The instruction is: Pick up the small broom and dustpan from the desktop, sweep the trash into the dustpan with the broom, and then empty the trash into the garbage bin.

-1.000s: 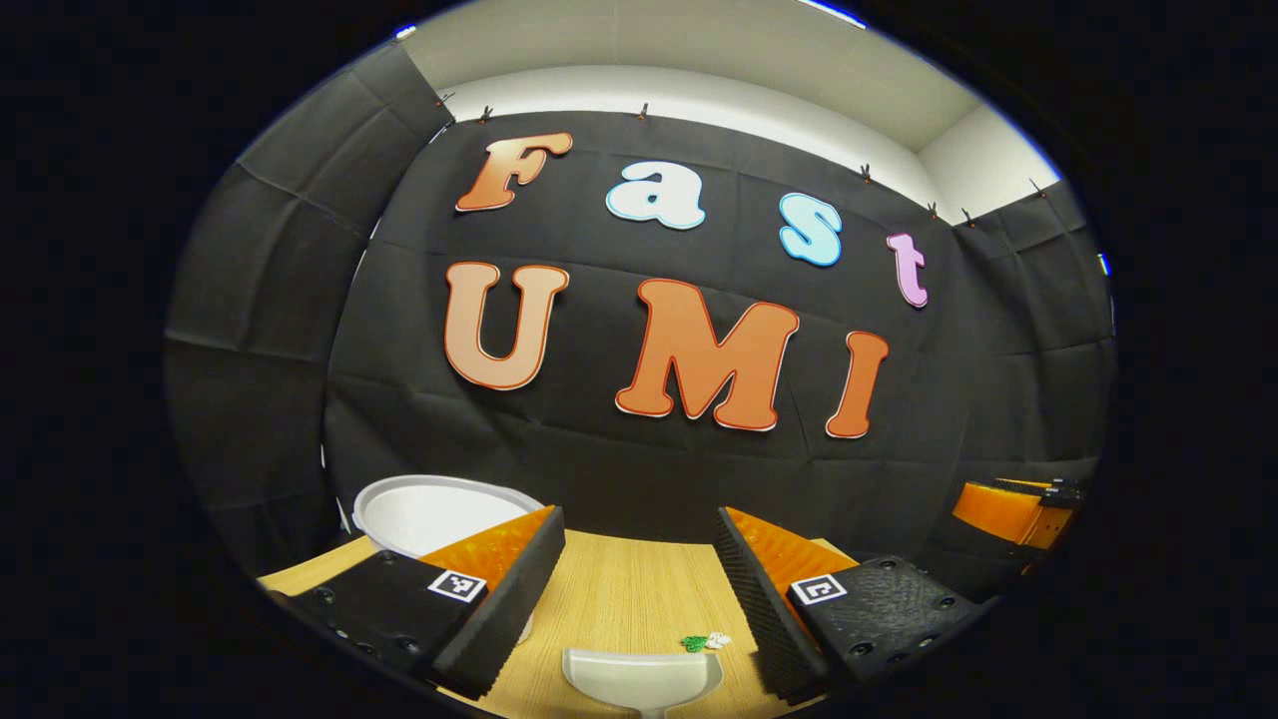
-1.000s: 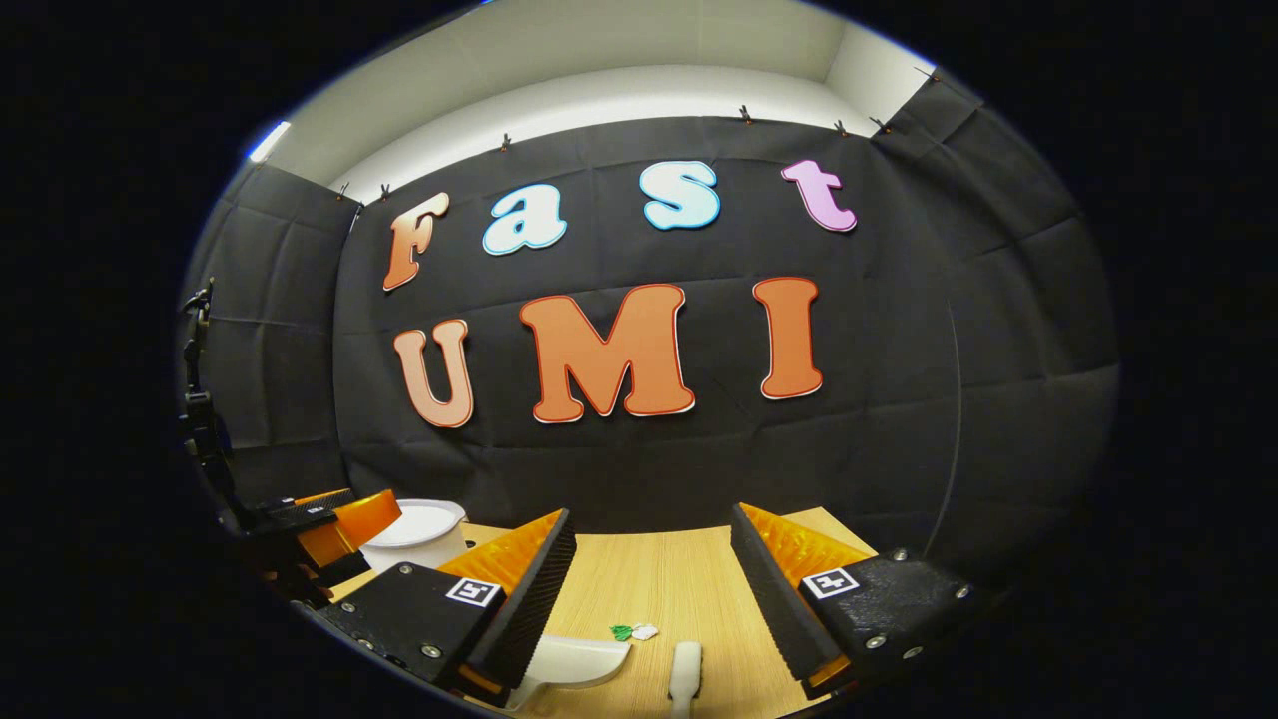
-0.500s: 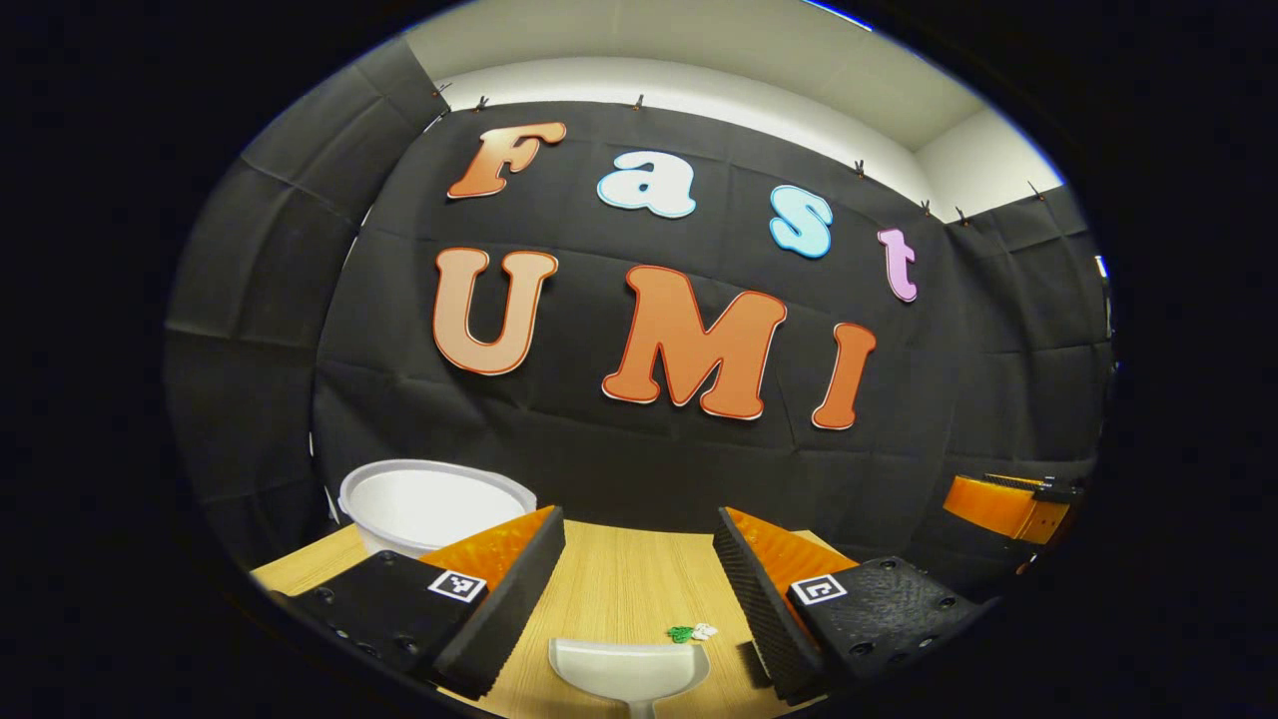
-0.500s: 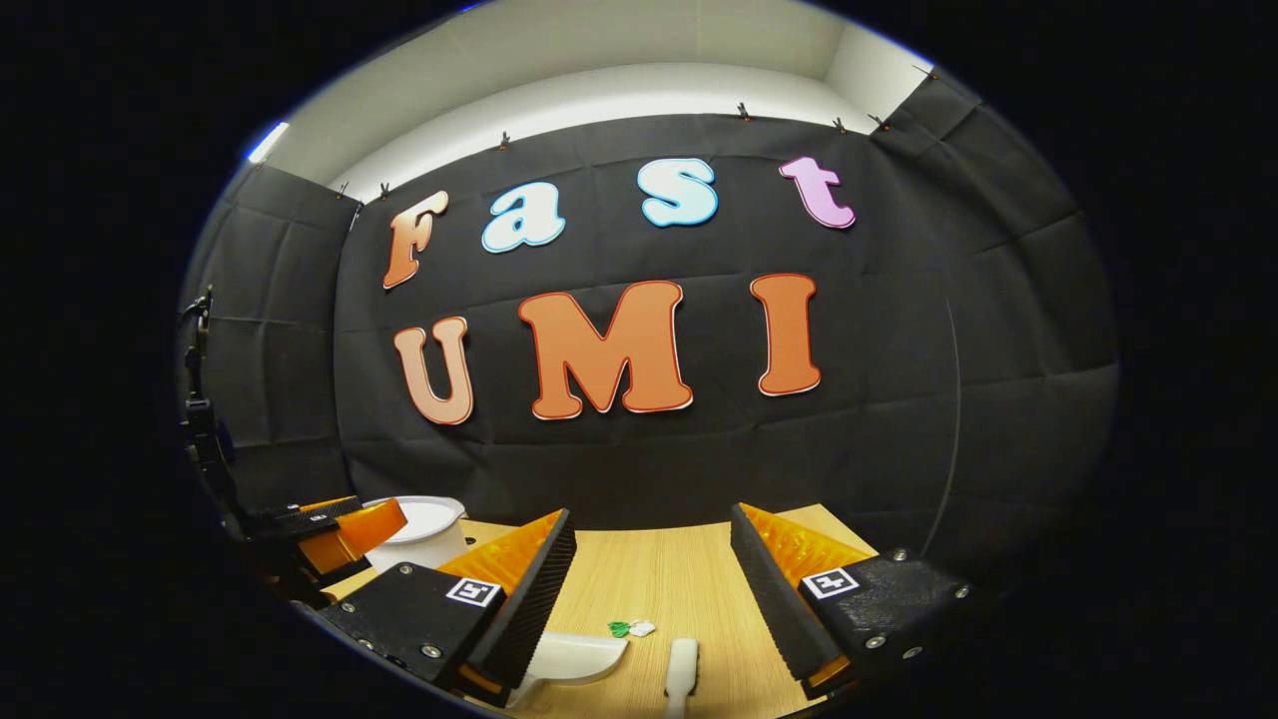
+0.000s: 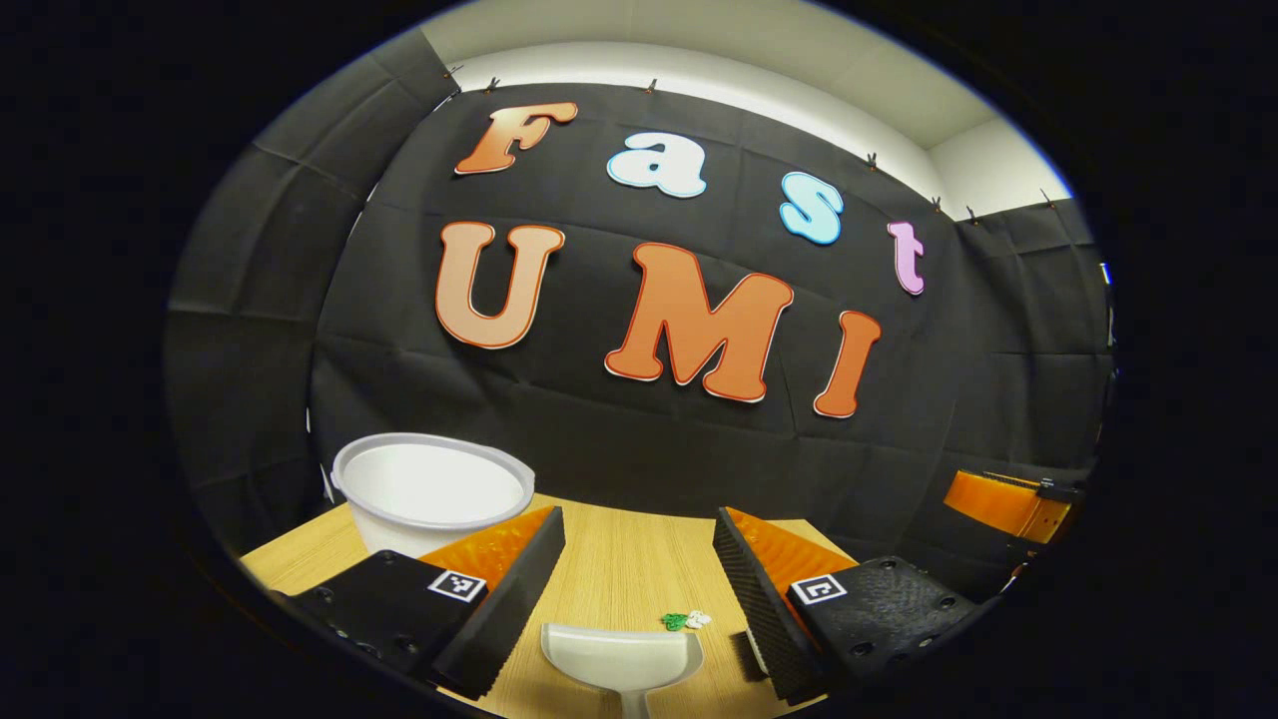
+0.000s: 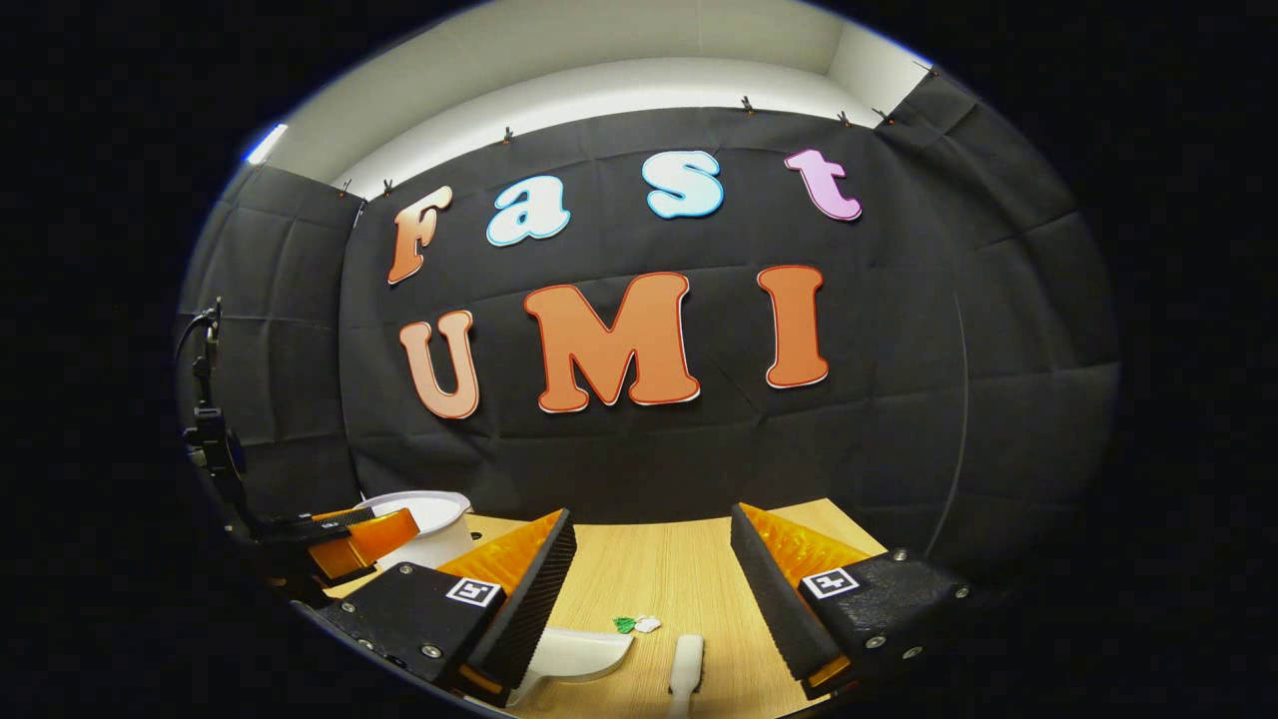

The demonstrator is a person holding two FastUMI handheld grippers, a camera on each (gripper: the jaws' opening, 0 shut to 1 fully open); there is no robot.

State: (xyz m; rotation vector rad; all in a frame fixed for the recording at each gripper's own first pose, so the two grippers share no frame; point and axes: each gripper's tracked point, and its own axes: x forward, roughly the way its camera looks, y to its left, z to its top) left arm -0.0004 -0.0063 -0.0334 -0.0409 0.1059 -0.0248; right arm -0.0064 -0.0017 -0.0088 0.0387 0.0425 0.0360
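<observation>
Wooden desktop (image 5: 619,569), white bin (image 5: 431,491), dustpan (image 5: 619,654), broom (image 6: 687,661), perhaps paper scraps (image 5: 685,620)

On the desktop (image 6: 689,564), trash (image 6: 634,624) lies between dustpan (image 6: 574,654) and broom (image 6: 687,664) (bin (image 5: 429,494) far left).

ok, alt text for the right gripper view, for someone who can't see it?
The right gripper is held open above a wooden desktop, its fingers framing a white dustpan, a small white broom and a bit of green and white trash. At far left, the left gripper sits in front of a white garbage bin.
</observation>
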